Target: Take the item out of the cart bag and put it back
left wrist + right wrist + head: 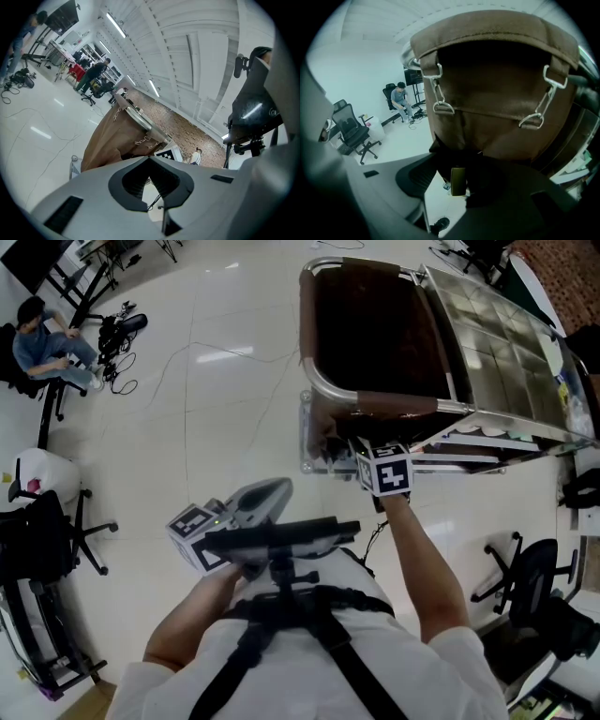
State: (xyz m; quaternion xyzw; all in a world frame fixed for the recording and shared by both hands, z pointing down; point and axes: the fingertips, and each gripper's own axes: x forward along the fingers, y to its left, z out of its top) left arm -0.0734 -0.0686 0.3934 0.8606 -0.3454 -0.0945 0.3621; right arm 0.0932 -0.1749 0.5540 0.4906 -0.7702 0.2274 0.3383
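Note:
The brown cart bag (375, 329) hangs open-topped in the metal cart (497, 343). My right gripper (354, 448) reaches down to the bag's lower front edge, its marker cube just behind. In the right gripper view the bag (497, 93) fills the frame, hung by chains and hooks. That gripper (454, 174) stands open, its jaws wide; a dark flap with a small olive-brown piece (458, 182) hangs between them, and pale floor shows between it and the left pad. My left gripper (279, 487) stays close to my chest, level, shut and empty (149, 161), facing the bag (112, 136).
A seated person (42, 348) and floor cables (122, 329) are at far left. Office chairs stand at left (52, 531) and right (530, 577). White shelves (487, 442) sit beneath the cart. Other people stand far off (91, 75).

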